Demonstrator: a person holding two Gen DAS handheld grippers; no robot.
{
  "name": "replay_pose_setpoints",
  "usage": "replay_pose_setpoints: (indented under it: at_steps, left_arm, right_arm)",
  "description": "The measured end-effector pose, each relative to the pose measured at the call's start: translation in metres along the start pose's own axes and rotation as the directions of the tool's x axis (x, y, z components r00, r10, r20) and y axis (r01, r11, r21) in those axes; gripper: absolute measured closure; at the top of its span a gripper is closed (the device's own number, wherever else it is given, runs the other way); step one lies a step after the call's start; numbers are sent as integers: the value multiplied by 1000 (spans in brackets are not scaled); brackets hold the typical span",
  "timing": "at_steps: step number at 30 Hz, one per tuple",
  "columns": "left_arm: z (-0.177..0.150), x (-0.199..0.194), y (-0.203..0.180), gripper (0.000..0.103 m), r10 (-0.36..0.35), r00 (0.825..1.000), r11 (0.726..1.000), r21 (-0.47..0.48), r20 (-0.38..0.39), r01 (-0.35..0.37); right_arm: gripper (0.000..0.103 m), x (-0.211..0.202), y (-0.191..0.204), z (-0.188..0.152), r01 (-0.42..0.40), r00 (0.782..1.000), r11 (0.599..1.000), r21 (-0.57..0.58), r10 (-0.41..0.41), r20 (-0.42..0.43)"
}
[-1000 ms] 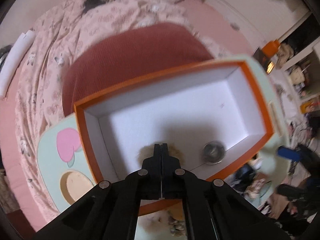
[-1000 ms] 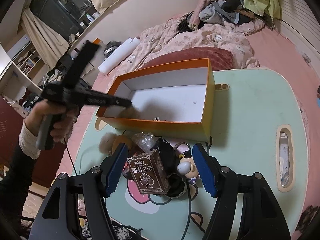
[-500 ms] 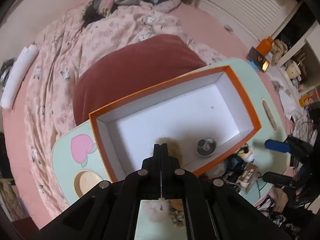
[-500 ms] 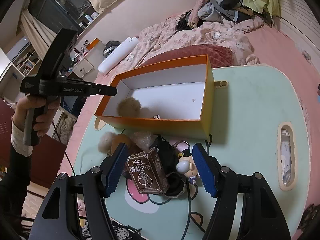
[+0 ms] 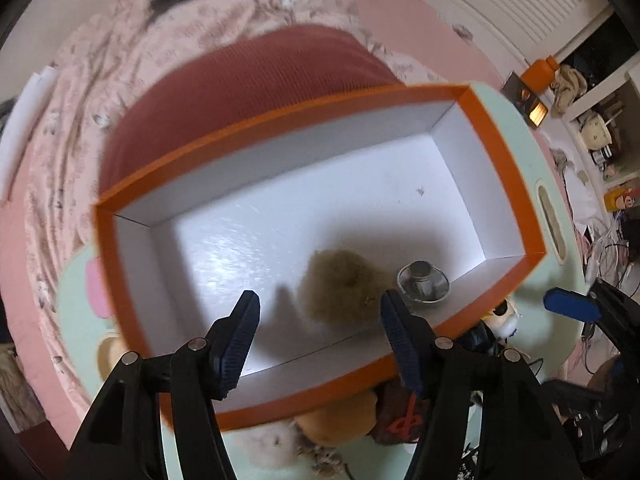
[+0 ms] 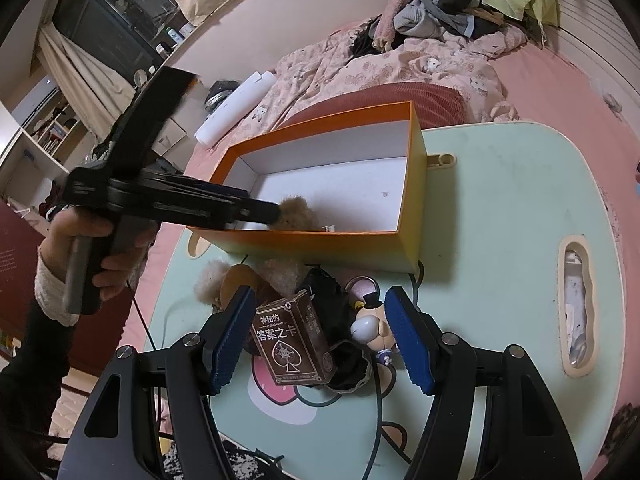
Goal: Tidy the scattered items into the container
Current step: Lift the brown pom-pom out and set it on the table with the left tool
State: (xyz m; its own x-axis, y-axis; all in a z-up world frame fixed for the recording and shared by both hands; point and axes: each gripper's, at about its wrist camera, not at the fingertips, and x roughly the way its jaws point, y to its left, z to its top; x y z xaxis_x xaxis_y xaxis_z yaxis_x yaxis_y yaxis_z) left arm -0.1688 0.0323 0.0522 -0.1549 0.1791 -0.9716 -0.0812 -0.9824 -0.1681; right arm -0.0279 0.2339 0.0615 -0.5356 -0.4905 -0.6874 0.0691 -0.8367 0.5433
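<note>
An orange box (image 5: 496,152) with a white inside stands on the mint table (image 6: 500,220). On its floor lie a fuzzy brown pompom (image 5: 342,286) and a small metal cup (image 5: 423,286). My left gripper (image 5: 320,304) points down into the box. Its jaws are opening, and the pompom lies loose just past the fingertips, not pressed. In the right wrist view the left gripper (image 6: 272,212) reaches over the box's near wall. My right gripper (image 6: 320,300) hangs open above a brown card box (image 6: 292,340), a top-hat figurine (image 6: 370,324) and plush toys (image 6: 236,280).
A dark red cushion (image 5: 248,80) lies behind the box on a pink quilted bed (image 6: 360,68). Black fabric (image 6: 332,308) and a cable (image 6: 376,420) lie among the pile. The table has a handle slot (image 6: 576,308) at its right. Shelves and clutter stand beyond the table.
The left gripper was shut on the pompom above the box; it has sunk lower, its jaws have parted, and the pompom now rests on the box floor. The right gripper has kept still.
</note>
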Motion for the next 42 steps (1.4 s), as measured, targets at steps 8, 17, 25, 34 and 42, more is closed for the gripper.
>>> replay_pose_setpoints:
  at_steps: [8, 17, 25, 34, 42]
  left_arm:
    - [6, 22, 12, 48, -267, 964, 959, -104, -13, 264]
    - [-2, 15, 23, 96, -416, 905, 898, -117, 91, 424]
    - [-9, -51, 39, 103, -418, 860, 889, -63, 293, 454]
    - [-37, -118, 38, 103, -442, 796, 877, 11, 413, 481]
    - [-104, -123, 23, 103, -454, 792, 879, 59, 409, 473]
  right_arm:
    - [36, 0, -1, -2, 3, 1000, 1000, 10, -3, -2]
    - [36, 0, -3, -2, 4, 1000, 1000, 20, -4, 1]
    - [36, 1, -7, -2, 6, 1000, 999, 34, -6, 3]
    - [36, 1, -5, -2, 4, 1000, 1000, 29, -4, 0]
    - [36, 0, -6, -1, 7, 1000, 999, 37, -7, 6]
